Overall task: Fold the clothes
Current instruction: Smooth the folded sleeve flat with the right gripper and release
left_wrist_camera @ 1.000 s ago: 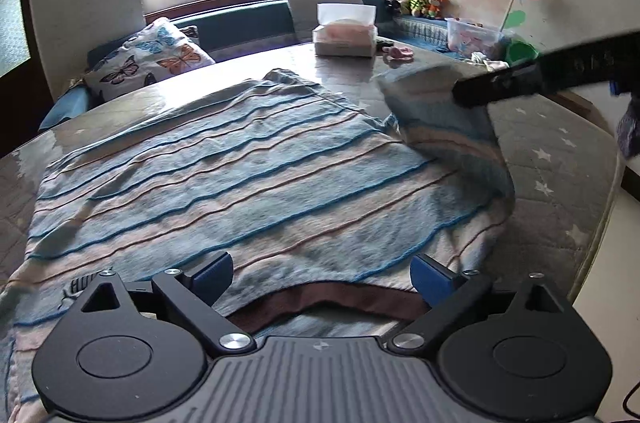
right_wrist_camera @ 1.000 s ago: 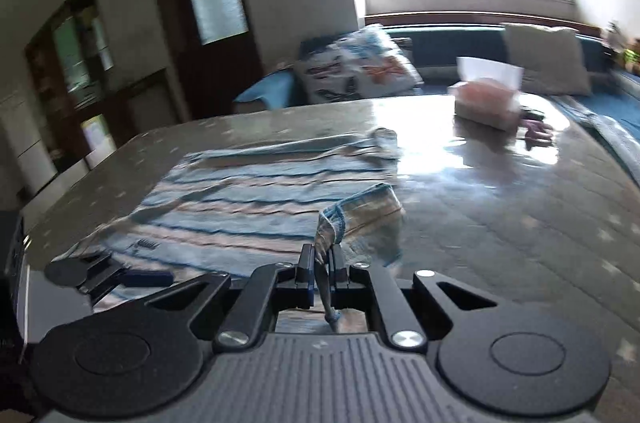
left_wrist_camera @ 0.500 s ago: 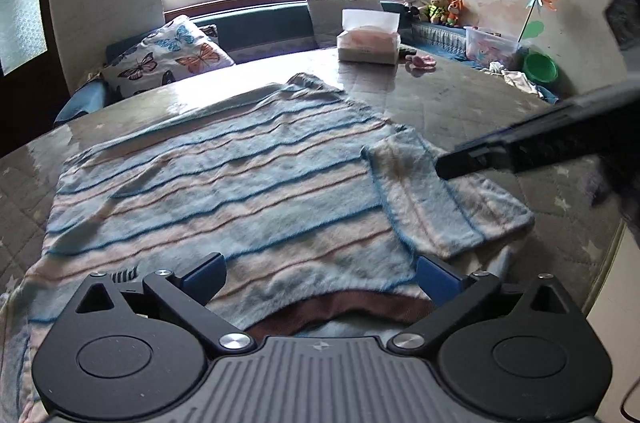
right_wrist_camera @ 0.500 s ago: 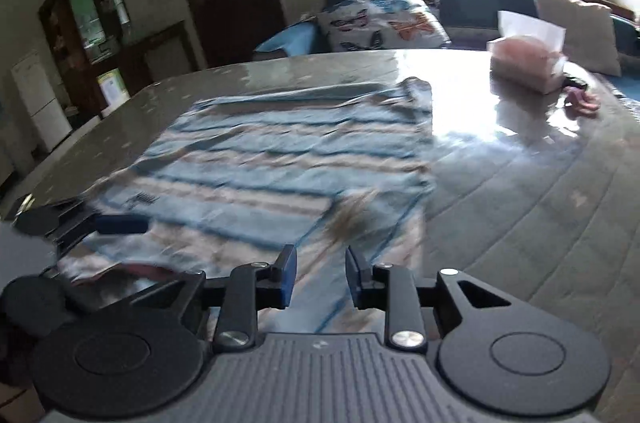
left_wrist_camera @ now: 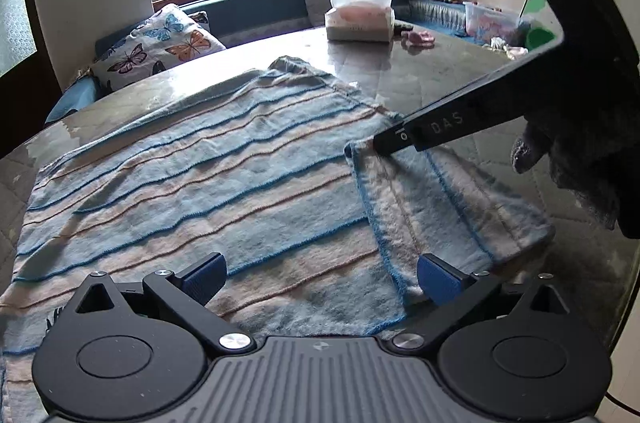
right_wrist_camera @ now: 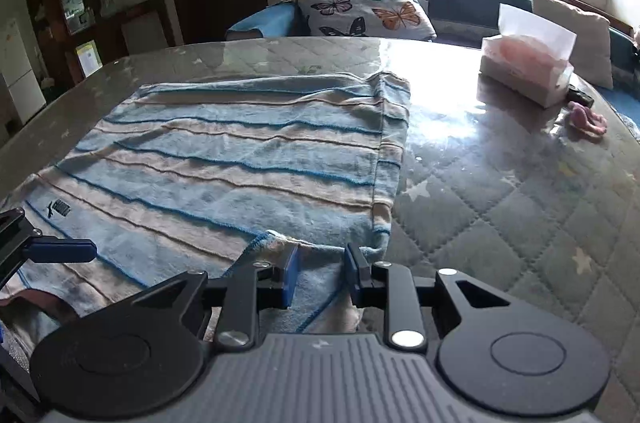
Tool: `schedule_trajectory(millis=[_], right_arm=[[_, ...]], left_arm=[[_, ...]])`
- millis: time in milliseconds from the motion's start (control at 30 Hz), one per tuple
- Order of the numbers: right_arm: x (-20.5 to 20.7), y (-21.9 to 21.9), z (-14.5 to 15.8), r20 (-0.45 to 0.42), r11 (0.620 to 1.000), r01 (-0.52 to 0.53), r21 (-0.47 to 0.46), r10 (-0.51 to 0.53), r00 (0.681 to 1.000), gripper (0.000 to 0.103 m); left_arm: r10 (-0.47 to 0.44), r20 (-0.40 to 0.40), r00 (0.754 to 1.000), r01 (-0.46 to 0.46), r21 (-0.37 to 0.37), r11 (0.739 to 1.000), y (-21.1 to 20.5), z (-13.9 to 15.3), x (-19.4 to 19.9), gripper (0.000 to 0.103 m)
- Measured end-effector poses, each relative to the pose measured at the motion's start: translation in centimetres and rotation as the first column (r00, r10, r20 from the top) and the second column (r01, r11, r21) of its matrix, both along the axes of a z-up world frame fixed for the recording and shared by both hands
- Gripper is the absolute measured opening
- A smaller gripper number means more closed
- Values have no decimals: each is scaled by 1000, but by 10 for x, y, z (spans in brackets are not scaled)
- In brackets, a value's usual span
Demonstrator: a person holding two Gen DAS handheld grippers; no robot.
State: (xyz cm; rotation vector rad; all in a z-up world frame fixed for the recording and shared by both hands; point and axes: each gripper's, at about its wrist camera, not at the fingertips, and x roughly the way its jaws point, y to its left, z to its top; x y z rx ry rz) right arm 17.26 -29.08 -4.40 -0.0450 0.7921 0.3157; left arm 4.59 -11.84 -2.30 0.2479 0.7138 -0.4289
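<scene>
Released a second ago, the folded sleeve (left_wrist_camera: 448,199) now lies flat across the striped blue-and-beige sweater (left_wrist_camera: 208,175), which is spread on the glass-topped table (right_wrist_camera: 500,191). The right gripper (right_wrist_camera: 318,273) hovers low over the sleeve's edge, its blue-padded fingers (right_wrist_camera: 290,275) parted and empty. The left gripper (left_wrist_camera: 320,277) waits wide open above the garment's near hem, grasping nothing. A tissue box (left_wrist_camera: 360,19) stands well apart at the table's far side, a butterfly-print cushion (right_wrist_camera: 368,5) on the bench beyond.
</scene>
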Motion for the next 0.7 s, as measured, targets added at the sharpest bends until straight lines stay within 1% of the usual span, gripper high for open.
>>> schedule_trajectory(millis=[67, 133, 167, 200, 233, 267, 300, 333, 367, 400, 500, 533, 567, 600, 700], right_arm=[[-3, 4, 1, 14, 1000, -10, -29, 11, 1000, 25], [-7, 6, 4, 20, 999, -22, -32, 23, 1000, 26], [-12, 8, 7, 19, 999, -35, -29, 35, 999, 27], [-16, 10, 8, 20, 998, -43, -34, 44, 999, 30], [-20, 12, 9, 20, 998, -51, -38, 52, 998, 37], [-25, 14, 10, 22, 997, -61, -44, 62, 998, 40], [-30, 17, 10, 23, 996, -71, -49, 72, 997, 40], [-36, 18, 10, 22, 996, -77, -50, 78, 997, 44], [-42, 19, 10, 20, 995, -82, -51, 83, 996, 52], [-47, 21, 10, 18, 995, -88, -53, 89, 996, 55], [-65, 24, 9, 18, 993, -103, -63, 104, 994, 56], [-70, 26, 8, 19, 992, -106, -65, 107, 994, 59], [-76, 27, 8, 19, 992, -111, -62, 112, 994, 66], [-82, 29, 8, 19, 992, -116, -59, 117, 993, 67], [-95, 37, 7, 46, 986, -134, -94, 139, 989, 69]], left_arm=[[4, 2, 1000, -4, -2, 1000, 2, 1, -1, 103], [9, 3, 1000, -9, -5, 1000, 5, 2, -2, 103], [11, 4, 1000, -11, -6, 1000, 6, 2, -3, 103], [16, 5, 1000, -16, -8, 1000, 8, 3, -4, 103], [25, 7, 1000, -25, -12, 1000, 11, 5, -5, 103], [35, 11, 999, -34, -15, 999, 15, 6, -7, 103], [45, 15, 999, -45, -18, 999, 19, 8, -8, 103], [57, 19, 998, -57, -21, 998, 24, 9, -10, 103], [72, 23, 997, -72, -24, 997, 30, 11, -12, 103], [87, 27, 996, -86, -27, 996, 36, 13, -15, 103], [137, 42, 990, -136, -31, 990, 56, 17, -21, 103], [155, 46, 987, -154, -32, 988, 62, 18, -24, 103], [175, 51, 983, -174, -32, 984, 69, 19, -26, 103], [196, 58, 979, -195, -32, 980, 76, 21, -29, 103], [261, 76, 962, -259, -35, 965, 99, 24, -39, 103]])
